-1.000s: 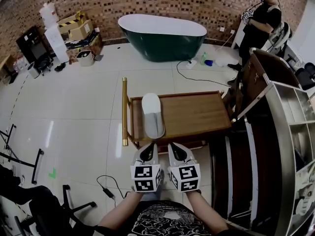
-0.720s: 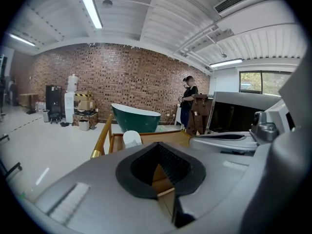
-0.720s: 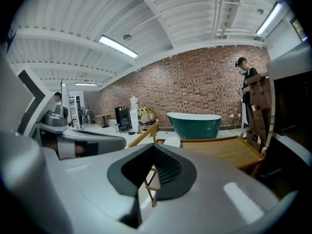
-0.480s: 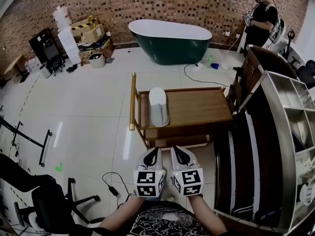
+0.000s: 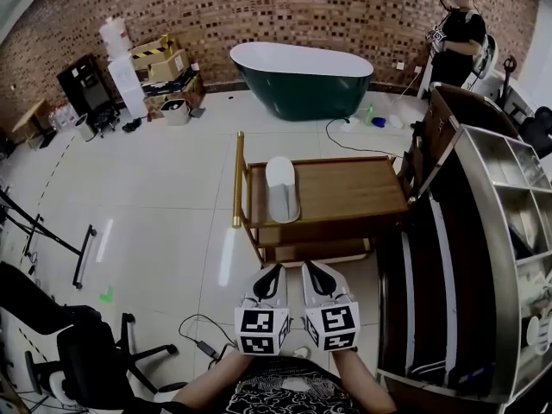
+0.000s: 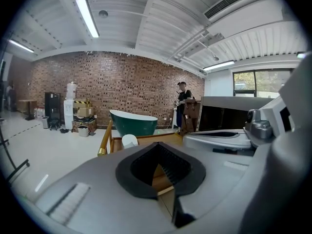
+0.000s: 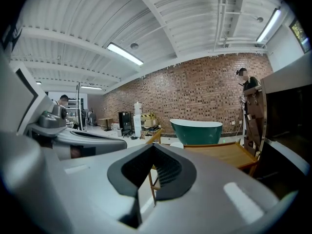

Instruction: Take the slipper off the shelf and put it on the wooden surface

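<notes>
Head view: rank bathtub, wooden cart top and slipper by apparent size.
1-2. wooden cart top and bathtub: near alike, and the cart sits nearer the camera, so unranked.
3. slipper, lying on the cart top: clearly smallest.

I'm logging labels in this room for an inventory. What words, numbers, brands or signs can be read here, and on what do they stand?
No legible text in any view.
On the cubes of the left tool and right tool: black-and-white square patterns only, no words.
On the cardboard boxes: yellow-black striped tape; any print is too small to read.
On the slipper: no mark visible.
</notes>
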